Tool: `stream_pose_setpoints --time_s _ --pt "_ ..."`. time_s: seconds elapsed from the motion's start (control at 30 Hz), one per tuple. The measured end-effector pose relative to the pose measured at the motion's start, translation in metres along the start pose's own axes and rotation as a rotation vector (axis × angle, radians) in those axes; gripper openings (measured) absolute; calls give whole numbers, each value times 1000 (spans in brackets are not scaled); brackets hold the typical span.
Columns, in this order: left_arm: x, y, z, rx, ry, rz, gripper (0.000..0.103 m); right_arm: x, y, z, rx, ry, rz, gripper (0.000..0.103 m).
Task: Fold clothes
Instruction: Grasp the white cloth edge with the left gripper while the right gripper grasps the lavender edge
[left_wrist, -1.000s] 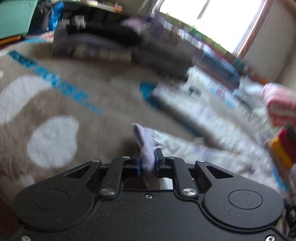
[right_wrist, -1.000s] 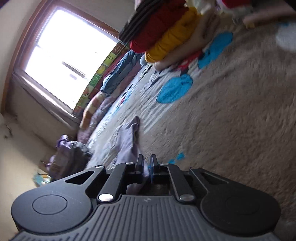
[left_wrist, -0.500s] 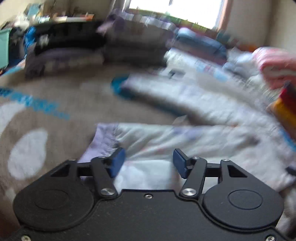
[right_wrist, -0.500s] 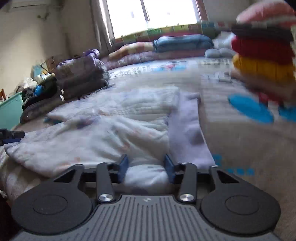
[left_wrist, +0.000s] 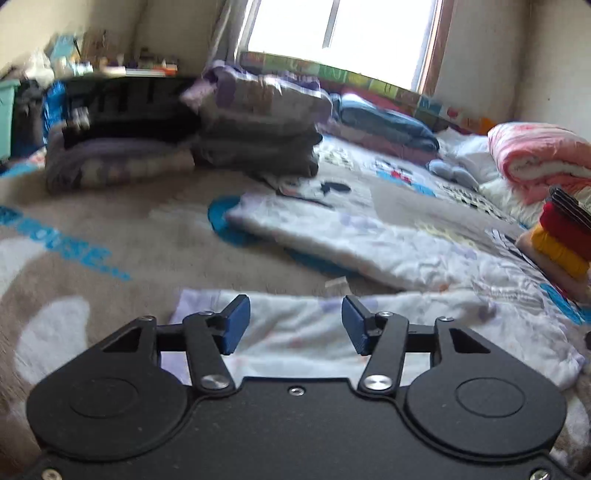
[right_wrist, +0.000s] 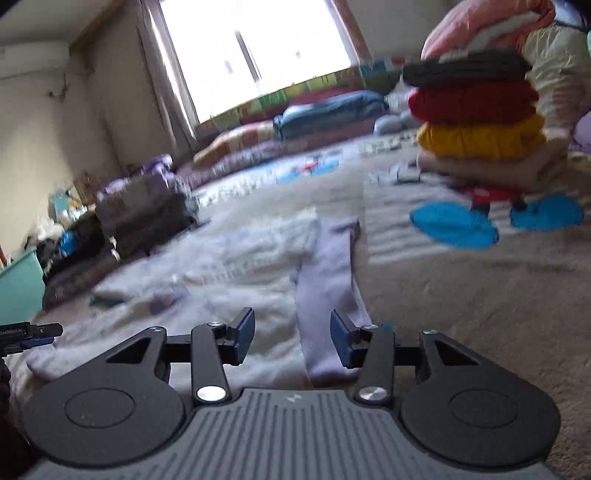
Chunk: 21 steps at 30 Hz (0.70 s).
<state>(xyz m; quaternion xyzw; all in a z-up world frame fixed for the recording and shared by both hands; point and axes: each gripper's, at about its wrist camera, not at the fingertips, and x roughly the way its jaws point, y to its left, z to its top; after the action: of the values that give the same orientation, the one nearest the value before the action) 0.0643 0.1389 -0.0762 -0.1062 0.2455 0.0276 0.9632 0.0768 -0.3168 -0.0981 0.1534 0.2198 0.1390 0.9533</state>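
A white printed garment with lilac trim (left_wrist: 369, 251) lies spread on the beige patterned blanket (left_wrist: 110, 229). Its near folded edge (left_wrist: 295, 332) sits just beyond my left gripper (left_wrist: 293, 326), which is open with nothing between its blue pads. In the right wrist view the same garment (right_wrist: 229, 266) stretches away, and its lilac band (right_wrist: 332, 273) runs between the spread fingers of my right gripper (right_wrist: 293, 334), also open and empty. The left gripper's tip (right_wrist: 33, 330) shows at the left edge of that view.
A stack of folded clothes, black, red, yellow and tan (right_wrist: 476, 122), stands to the right. Folded grey and purple bedding (left_wrist: 258, 125), a pink quilt (left_wrist: 535, 155) and a blue bundle (left_wrist: 380, 118) lie toward the window. A teal bin (right_wrist: 18, 288) is at the left.
A second ago both grippers were shut on the garment's lilac edge. They let go of it, their jaws have spread wider, and the garment now rests flat on the blanket.
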Motion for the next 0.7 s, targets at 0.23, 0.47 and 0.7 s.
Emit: stream_pose_setpoints --time_s 0.23,0.47,0.7 --pt "-1 0 3 -61 -17 -36 64 2 7 7 -59 -40 38 50" --pt "13 -7 5 -102 52 -106 66 14 27 4 -174 -5 103 53" --pt "5 -37 -2 120 36 -190 67 18 48 -2 -292 23 152 59"
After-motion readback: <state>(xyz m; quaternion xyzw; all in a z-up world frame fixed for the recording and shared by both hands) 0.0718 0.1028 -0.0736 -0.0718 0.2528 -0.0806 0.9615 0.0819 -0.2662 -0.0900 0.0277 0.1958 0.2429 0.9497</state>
